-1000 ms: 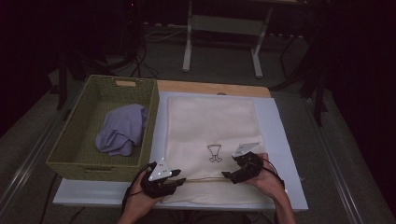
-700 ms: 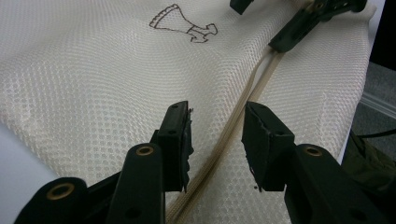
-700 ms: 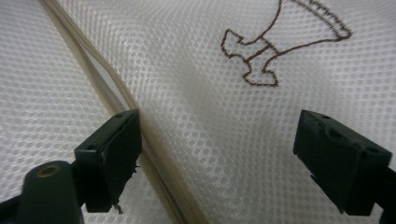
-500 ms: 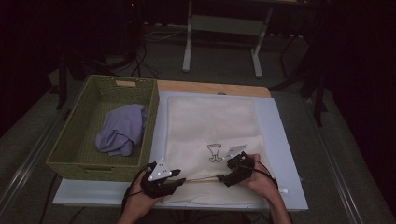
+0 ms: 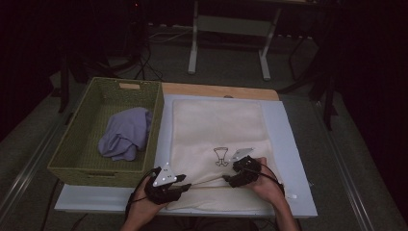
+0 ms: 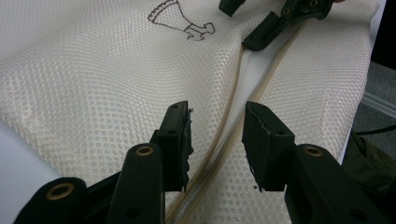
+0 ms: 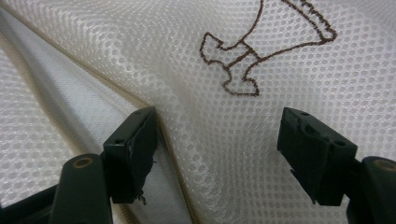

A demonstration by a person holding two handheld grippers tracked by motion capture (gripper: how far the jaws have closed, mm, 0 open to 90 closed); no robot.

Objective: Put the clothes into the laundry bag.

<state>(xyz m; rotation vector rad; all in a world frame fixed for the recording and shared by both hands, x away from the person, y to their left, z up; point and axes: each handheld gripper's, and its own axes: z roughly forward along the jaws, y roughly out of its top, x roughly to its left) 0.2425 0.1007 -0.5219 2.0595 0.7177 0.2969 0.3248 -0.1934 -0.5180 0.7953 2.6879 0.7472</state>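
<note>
A mesh laundry bag (image 5: 216, 130) lies flat on the surface (image 5: 293, 159), taking up its middle. To the bag's left, just beside it, stands a woven basket (image 5: 72, 163), and a crumpled cloth (image 5: 124, 138) lies in the basket toward its right side. A printed emblem (image 5: 221, 156) sits on the bag's near half, right of centre. The bag's zipper (image 6: 224, 135) runs along its near edge. The left gripper (image 5: 185, 186) rests at the near left corner of the bag, over the zipper line. The right gripper (image 5: 230, 174) lies on the bag just right of and before the emblem. The 2 grippers are near each other, both at the person's side of the surface.
</note>
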